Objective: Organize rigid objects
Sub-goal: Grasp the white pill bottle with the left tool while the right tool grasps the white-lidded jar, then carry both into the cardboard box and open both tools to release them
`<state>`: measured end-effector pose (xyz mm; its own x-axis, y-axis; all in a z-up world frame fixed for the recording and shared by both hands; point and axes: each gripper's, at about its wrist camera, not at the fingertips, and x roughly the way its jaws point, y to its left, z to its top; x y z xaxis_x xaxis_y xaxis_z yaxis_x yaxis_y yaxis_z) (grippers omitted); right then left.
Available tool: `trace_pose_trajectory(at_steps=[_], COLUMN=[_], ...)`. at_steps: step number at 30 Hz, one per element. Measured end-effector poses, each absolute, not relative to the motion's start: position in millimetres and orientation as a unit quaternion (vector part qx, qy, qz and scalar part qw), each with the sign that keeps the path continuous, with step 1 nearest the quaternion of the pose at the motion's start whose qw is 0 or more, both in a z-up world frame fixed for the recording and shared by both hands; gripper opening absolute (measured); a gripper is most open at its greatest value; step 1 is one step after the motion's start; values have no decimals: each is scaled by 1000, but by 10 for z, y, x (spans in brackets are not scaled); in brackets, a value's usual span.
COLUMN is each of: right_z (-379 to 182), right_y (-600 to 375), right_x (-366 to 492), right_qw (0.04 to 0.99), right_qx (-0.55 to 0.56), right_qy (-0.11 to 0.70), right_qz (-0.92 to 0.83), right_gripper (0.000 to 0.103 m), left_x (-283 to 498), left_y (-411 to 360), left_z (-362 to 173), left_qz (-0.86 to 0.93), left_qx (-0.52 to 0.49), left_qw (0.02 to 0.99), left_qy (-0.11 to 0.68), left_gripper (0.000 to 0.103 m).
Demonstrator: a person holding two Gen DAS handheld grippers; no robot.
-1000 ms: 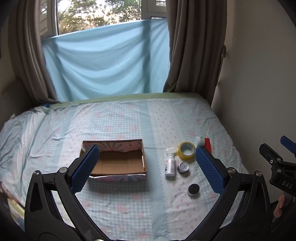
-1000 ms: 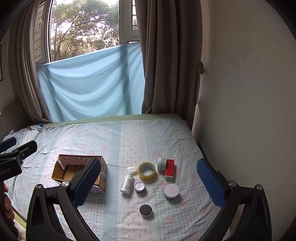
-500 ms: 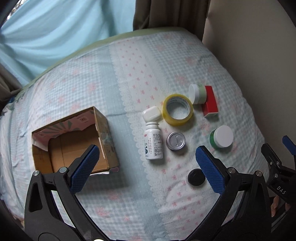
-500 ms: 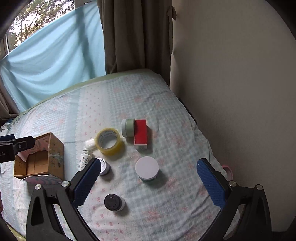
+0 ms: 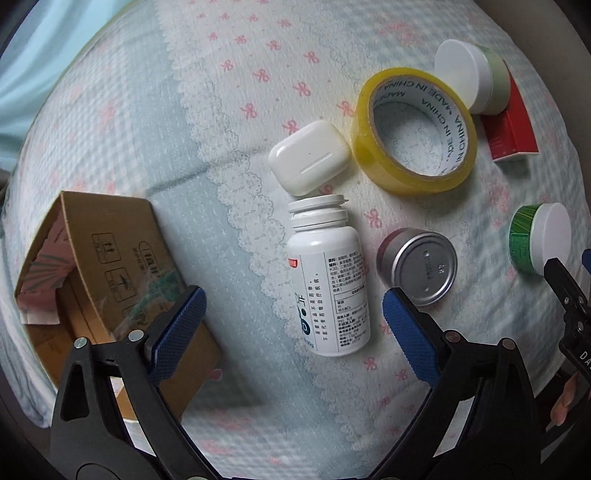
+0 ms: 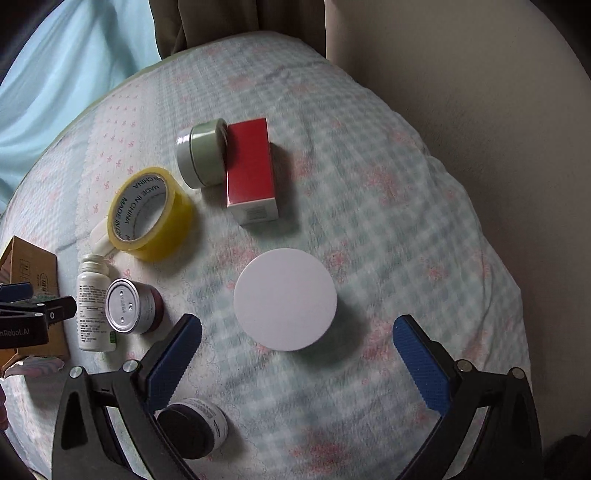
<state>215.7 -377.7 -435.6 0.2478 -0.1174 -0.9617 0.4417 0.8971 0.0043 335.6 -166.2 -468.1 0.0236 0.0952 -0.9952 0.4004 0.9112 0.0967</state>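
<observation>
My left gripper [image 5: 291, 325] is open, its fingers either side of the lower end of a white pill bottle [image 5: 327, 275] lying on the bed. An open cardboard box [image 5: 107, 277] lies to its left. A white earbud case [image 5: 308, 158], yellow tape roll [image 5: 415, 131], metal tin [image 5: 419, 267], green jar with white lid [image 5: 537, 238], pale green jar [image 5: 476, 75] and red box [image 5: 511, 127] lie around. My right gripper [image 6: 295, 354] is open just above the white-lidded jar [image 6: 284, 299]. A black-lidded jar [image 6: 195, 426] sits by its left finger.
The bed has a checked, flowered sheet [image 6: 388, 221]. A beige wall [image 6: 480, 92] runs close along its right side. Brown curtains [image 6: 229, 18] and a blue cloth [image 6: 66, 74] hang at the far end. The left gripper also shows in the right wrist view [image 6: 26, 314].
Both grippers have dropped down and forward toward the bed. The left now straddles the pill bottle; the right is over the white-lidded jar. Both stay open.
</observation>
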Motion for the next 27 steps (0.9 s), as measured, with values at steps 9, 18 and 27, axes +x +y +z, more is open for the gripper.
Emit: trace_pose_trajectory(at_steps=[9, 18, 27], right_z=[-4732, -5001, -4824], right_y=[-3787, -3836, -3879], right_x=[2437, 2584, 2502], right_qw=[737, 694, 711], right_qx=[145, 164, 185], right_qy=[633, 674, 654], right_qz=[-186, -195, -181], right_gripper=[97, 66, 66], left_x=[3479, 3482, 3361], left_y=[-1671, -1706, -1701], left_z=[-5131, -5259, -5061], left_qz=[-116, -138, -122], left_qx=[155, 129, 129], left_qw=[661, 652, 679], left_qy=[725, 735, 712], left_gripper=[80, 47, 47])
